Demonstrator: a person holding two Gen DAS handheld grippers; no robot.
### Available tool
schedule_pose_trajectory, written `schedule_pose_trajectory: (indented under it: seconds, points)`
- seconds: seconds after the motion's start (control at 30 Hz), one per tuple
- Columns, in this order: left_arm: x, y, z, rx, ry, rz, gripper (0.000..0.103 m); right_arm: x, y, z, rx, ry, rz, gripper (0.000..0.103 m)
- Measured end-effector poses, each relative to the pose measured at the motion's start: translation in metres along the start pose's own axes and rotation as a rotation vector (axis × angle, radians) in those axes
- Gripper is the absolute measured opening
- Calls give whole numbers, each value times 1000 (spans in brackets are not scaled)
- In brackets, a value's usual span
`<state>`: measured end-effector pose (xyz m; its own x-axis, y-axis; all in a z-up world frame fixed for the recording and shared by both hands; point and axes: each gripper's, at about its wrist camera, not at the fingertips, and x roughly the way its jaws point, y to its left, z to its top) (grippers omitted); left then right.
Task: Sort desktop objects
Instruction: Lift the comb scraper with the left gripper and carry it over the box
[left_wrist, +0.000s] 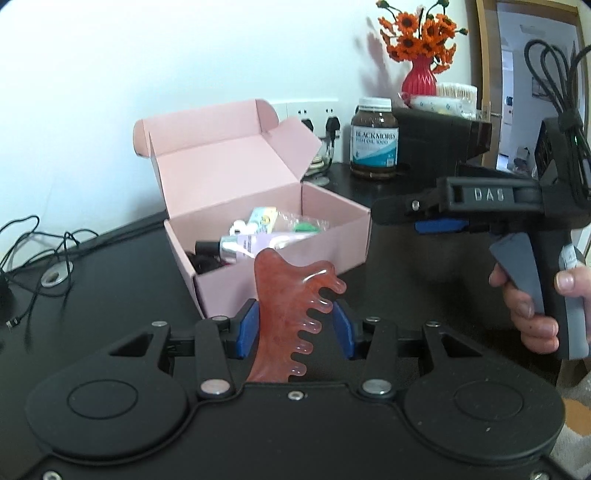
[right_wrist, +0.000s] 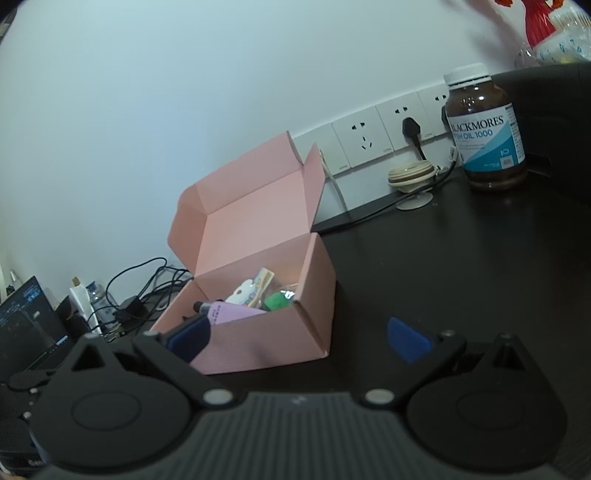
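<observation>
In my left gripper (left_wrist: 293, 325) I hold a reddish, translucent massage comb (left_wrist: 284, 314), its blunt teeth pointing right; the blue pads are narrowed around it, the left one against its smooth edge, the right one at the tips of the teeth. The comb stands up just in front of the pink box (left_wrist: 258, 206), whose near wall lies directly ahead of it.

The box sits on the dark desk (left_wrist: 110, 280) with its lid folded back toward the wall. Inside it I can see a tube (left_wrist: 243, 245), a green item in clear wrapping (left_wrist: 303, 225) and a few small packets, so the floor of the box is already crowded.

My right gripper (right_wrist: 299, 338) hangs beside the box with its jaws wide apart and nothing between them; its left pad overlaps the box's near corner in the right wrist view. In the left wrist view, that gripper juts in from the right, my hand (left_wrist: 532, 302) around its handle, close to the box's right wall.

Behind the box stand wall sockets (right_wrist: 369, 140) with a black plug, a brown supplement bottle (right_wrist: 484, 129), and a red vase of orange flowers (left_wrist: 419, 74). Loose cables (left_wrist: 37, 251) trail across the desk to the left.
</observation>
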<state>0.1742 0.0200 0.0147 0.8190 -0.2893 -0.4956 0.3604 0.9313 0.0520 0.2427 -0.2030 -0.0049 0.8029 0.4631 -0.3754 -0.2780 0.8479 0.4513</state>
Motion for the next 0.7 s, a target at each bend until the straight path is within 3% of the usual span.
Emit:
schedule_pose_trajectory:
  seconds: [0.7]
  points:
    - [-9,7,19,-42,-129,59,44,0,-3,0,19,2,-1,102]
